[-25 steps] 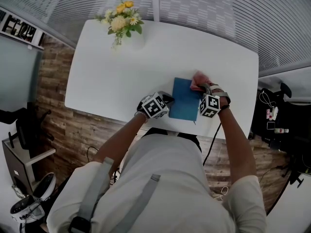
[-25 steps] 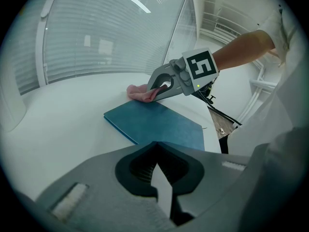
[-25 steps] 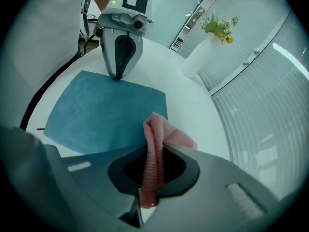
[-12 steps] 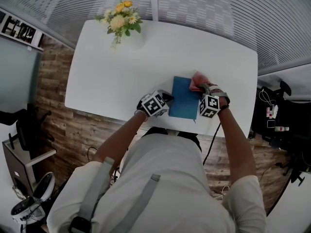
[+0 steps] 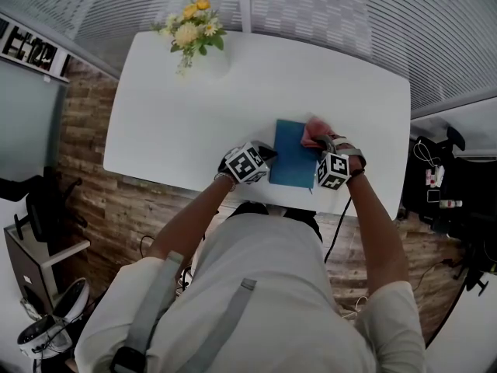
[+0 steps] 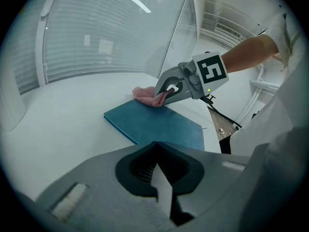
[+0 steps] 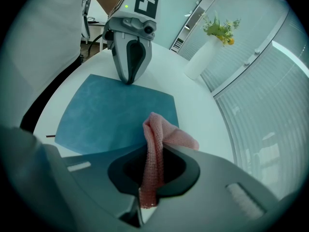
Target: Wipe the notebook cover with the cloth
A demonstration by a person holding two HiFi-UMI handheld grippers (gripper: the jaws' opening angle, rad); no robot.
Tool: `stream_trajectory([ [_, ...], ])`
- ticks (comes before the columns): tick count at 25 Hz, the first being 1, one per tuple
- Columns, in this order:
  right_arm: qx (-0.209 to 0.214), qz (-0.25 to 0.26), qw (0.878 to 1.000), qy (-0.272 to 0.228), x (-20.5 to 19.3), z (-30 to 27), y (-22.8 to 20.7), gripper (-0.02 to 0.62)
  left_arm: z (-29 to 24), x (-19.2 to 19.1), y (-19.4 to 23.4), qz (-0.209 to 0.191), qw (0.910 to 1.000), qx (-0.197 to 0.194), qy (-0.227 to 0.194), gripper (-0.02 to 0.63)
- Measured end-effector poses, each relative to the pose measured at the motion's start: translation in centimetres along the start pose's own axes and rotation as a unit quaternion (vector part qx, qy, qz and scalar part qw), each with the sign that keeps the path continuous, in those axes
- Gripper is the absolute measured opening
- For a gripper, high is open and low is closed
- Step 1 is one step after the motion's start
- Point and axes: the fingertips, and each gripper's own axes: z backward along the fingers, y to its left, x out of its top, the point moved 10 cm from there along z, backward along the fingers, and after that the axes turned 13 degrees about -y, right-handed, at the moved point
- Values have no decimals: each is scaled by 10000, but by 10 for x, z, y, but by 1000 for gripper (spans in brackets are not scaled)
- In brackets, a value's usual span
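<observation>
- Near the front edge of the counter (image 5: 155, 130), right of the middle, the blue notebook (image 5: 293, 165) lies flat and closed, cover up, within easy reach of both your arms.
- Your left tool (image 5: 269, 154) is closed with nothing between its jaws. Its joined tip sits down at the notebook's left edge, which I judge pins the book so it cannot slide under the wipe.
- Your right tool (image 5: 321, 141) is clamped on the pink cloth (image 7: 153, 144). A fold is pinched upright between the jaws and the loose end spills past them, so fabric rather than plastic meets the cover.
- That cloth rests at the notebook's far right corner, partly over the cover and partly over bare counter. By my reading this is a start or turning point for a stroke.
- Most of the cover lies bare between the two tools, so a pull toward the front edge looks unobstructed.
- At the far left corner, the vase of flowers (image 5: 194, 41) stands well apart.
</observation>
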Motion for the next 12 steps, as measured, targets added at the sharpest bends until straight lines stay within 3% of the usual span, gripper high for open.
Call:
stream_trajectory([
  [12, 7, -62, 10000, -52, 2, 5, 15, 6, -1, -2, 0, 4, 10000, 3, 8, 0],
])
